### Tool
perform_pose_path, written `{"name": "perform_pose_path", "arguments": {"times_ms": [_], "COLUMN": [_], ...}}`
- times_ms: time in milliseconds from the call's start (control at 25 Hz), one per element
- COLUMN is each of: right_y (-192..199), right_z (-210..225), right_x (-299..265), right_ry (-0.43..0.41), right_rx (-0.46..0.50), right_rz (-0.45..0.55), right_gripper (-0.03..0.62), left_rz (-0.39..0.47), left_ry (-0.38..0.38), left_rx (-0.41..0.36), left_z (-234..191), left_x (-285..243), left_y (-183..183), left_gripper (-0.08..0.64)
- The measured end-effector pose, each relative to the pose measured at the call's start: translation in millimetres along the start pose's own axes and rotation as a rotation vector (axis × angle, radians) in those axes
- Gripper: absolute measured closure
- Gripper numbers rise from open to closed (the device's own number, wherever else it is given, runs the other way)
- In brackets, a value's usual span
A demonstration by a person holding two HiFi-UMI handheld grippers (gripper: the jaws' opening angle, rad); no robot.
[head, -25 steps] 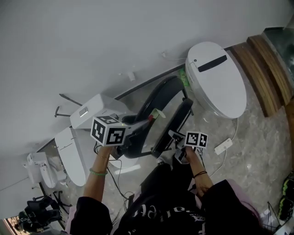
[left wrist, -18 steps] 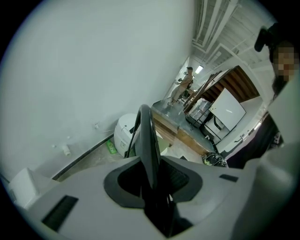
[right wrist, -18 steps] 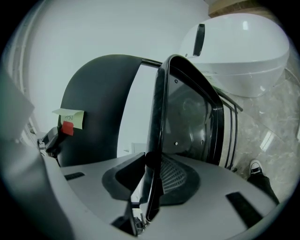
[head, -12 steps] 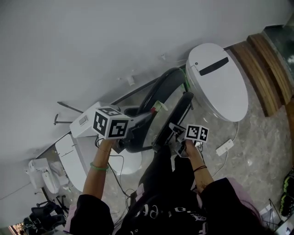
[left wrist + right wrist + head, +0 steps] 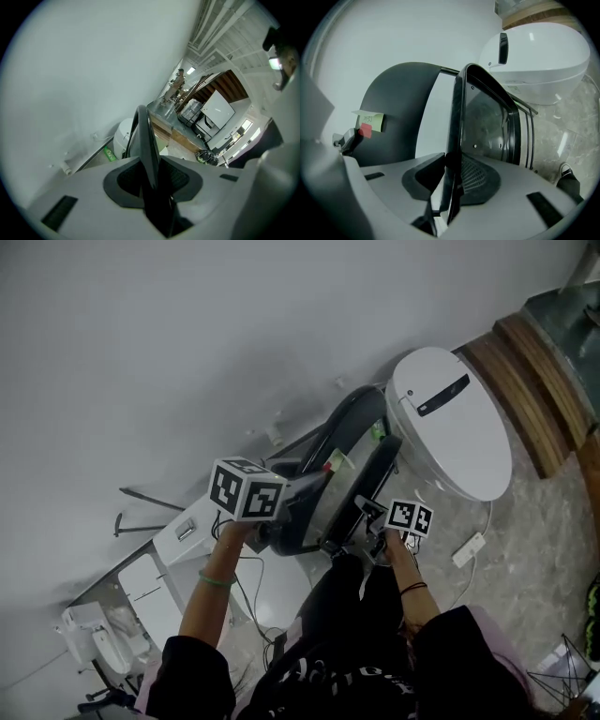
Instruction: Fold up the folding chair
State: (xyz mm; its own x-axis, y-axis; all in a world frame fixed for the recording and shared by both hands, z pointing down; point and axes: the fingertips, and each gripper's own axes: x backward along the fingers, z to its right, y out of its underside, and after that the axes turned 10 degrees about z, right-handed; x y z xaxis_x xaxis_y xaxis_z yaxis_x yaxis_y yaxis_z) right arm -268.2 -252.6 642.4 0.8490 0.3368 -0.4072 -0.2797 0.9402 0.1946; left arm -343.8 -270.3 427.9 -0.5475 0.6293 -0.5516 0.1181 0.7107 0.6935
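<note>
two grippers: both are clenched on the folding chair (image 5: 380, 460), and neither is empty.
left gripper (image 5: 152, 176): its jaws pinch a thin dark edge of the chair, which rises straight up from between the pads.
right gripper (image 5: 452, 174): its jaws pinch the black rim of the seat panel (image 5: 487, 126).
chair's place: it is in front of you, between the wall (image 5: 187, 352) and your legs (image 5: 342, 615). whether its feet touch the floor (image 5: 525, 549) is hidden.
done so far: the seat panel and the curved backrest (image 5: 393, 103) stand steep and near each other, so i judge the fold to be well under way.
left to do: a wedge of wall shows between the two parts in the right gripper view. you have yet to press them flat together.
marker: a sticky label (image 5: 370, 123) sits on the backrest's near edge, beside your left gripper.
right edge: the white toilet (image 5: 450, 423) is just beside the seat panel. i judge this to be the tightest side.
left edge: white units (image 5: 173, 540) stand near your left arm.
far edge: the backrest's top is close to the wall.
floor hazards: a power strip (image 5: 472, 548) and its cable lie near your right side.
open room: most lies back toward you. the wooden step (image 5: 525, 381) is well apart.
</note>
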Motion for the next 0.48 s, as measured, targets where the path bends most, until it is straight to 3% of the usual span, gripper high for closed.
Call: {"name": "perform_pose_path", "arguments": {"times_ms": [280, 480], "right_y": [-20, -44], "right_z": [-19, -31], "right_x": [-54, -90], "right_ry": [0.005, -0.021], "right_rx": [-0.021, -0.013], "right_rz": [0.016, -0.03], "right_gripper": [0.503, 0.503], "left_rz": [-0.034, -0.049], "left_ry": [0.021, -0.009], "left_rx": [-0.05, -0.063], "left_z": [-49, -82], "left_x": [-4, -10], "left_y": [-35, -63], "left_gripper": [0.462, 0.462]}}
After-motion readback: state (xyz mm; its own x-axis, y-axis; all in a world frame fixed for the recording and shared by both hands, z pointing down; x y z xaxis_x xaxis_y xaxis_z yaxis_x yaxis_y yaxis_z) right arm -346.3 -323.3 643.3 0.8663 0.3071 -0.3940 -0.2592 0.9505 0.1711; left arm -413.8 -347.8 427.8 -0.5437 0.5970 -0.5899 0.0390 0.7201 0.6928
